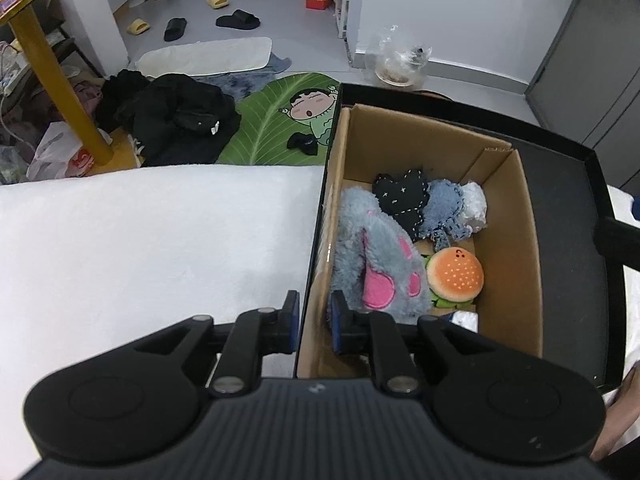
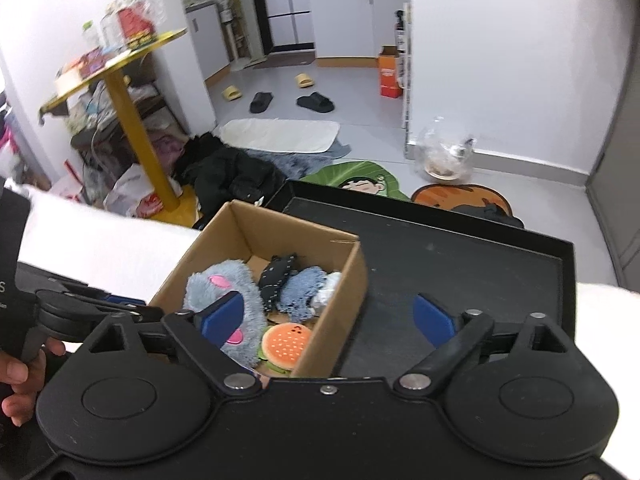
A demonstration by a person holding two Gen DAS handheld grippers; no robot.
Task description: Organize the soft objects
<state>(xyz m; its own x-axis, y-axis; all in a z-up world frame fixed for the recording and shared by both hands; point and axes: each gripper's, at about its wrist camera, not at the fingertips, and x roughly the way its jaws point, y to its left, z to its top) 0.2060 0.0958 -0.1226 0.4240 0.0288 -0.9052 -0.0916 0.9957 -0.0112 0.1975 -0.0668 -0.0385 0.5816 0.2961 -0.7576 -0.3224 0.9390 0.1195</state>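
The left gripper (image 1: 314, 322) sits nearest the lens, its jaws narrowly parted and astride the near-left wall of the cardboard box (image 1: 508, 248), one blue pad outside and one inside. They do not look pressed onto the card, so I judge this a steadying or guiding position rather than a firm pinch, and nothing soft is held in them. The right gripper (image 2: 328, 318) hovers over the box's right side with its jaws spread wide and nothing between them, which reads as ready to reach for something or just finished letting go.

The soft things are already gathered in the box: a grey furry plush with pink patches (image 1: 372, 264) along the left wall, a burger-shaped toy (image 1: 455, 274) beside it toward the near end, and at the far end a black stitched piece (image 1: 402, 200), a blue denim-like piece (image 1: 444, 210) and a white crumpled item (image 1: 476, 206) packed side by side. Being grouped in one container suits the tidying aim, and the task looks far along.

The box stands in the left part of a black tray (image 2: 460, 256), which rests on a white bed (image 1: 140, 248); the tray likely gives the box a flat, firm base on the soft bedding. Beyond, on the floor, lie a leaf-shaped cartoon mat (image 1: 276, 116), dark clothing (image 1: 176, 116) and slippers (image 1: 238, 20).
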